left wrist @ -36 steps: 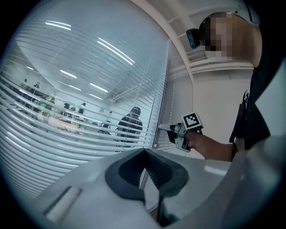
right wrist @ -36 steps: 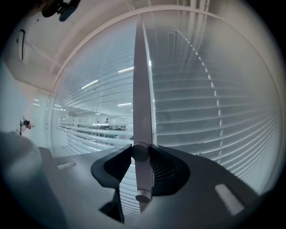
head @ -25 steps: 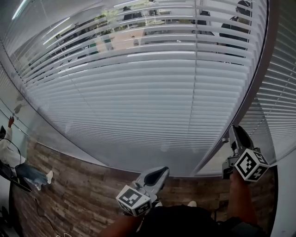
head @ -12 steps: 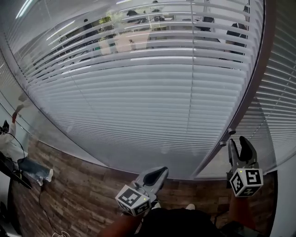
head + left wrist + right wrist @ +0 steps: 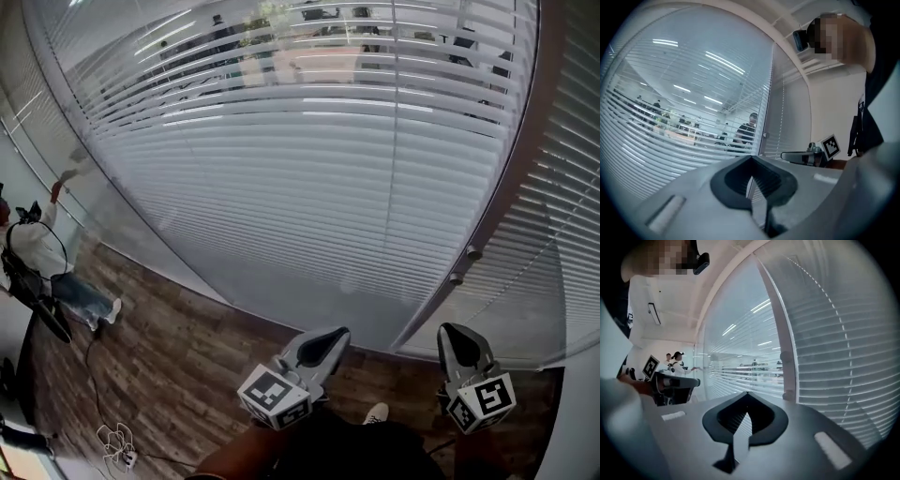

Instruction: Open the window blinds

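White slatted blinds (image 5: 309,178) hang behind glass across the head view, their upper slats tilted enough to show a room beyond. A grey frame post (image 5: 506,202) carries two small knobs (image 5: 473,251), the lower knob (image 5: 456,277) just beneath the upper. My right gripper (image 5: 459,339) sits below and clear of them; its jaws have just been closing and stand shut with nothing between them (image 5: 747,394). My left gripper (image 5: 323,339) is level beside it, shut and empty (image 5: 751,159), short of the glass.
Another blind (image 5: 572,141) fills the pane right of the post. Wood-pattern floor (image 5: 178,366) lies below. A person in white (image 5: 33,248) stands at the far left by the glass, and a coiled cable (image 5: 117,441) lies on the floor.
My right gripper has dropped down and back from the knobs on the post; its jaws stood open half a second ago and are now shut. The left gripper has barely shifted.
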`<action>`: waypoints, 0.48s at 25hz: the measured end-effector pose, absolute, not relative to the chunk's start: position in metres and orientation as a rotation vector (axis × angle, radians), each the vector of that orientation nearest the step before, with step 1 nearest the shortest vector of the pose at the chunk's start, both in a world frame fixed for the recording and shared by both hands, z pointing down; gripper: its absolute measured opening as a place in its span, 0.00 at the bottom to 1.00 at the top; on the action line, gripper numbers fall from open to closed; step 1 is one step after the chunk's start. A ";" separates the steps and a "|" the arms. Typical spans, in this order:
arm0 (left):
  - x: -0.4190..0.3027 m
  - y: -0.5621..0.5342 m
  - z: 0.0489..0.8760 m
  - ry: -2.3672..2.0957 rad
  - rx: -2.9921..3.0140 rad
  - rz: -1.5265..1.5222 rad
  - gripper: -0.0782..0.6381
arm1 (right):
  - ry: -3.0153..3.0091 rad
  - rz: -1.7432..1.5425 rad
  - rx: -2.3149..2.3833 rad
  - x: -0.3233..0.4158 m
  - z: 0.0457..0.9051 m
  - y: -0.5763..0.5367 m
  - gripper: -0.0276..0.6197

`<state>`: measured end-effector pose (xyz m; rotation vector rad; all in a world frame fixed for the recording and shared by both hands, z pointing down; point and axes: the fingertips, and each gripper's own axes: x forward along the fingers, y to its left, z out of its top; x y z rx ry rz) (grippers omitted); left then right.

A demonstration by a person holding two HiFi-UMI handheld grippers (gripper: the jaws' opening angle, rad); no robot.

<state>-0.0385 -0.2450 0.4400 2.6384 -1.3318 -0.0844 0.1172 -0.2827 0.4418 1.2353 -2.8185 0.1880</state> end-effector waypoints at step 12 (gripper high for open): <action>-0.049 -0.164 0.414 -1.280 2.685 -0.088 0.11 | -2.873 0.266 1.207 0.099 0.426 -0.195 0.08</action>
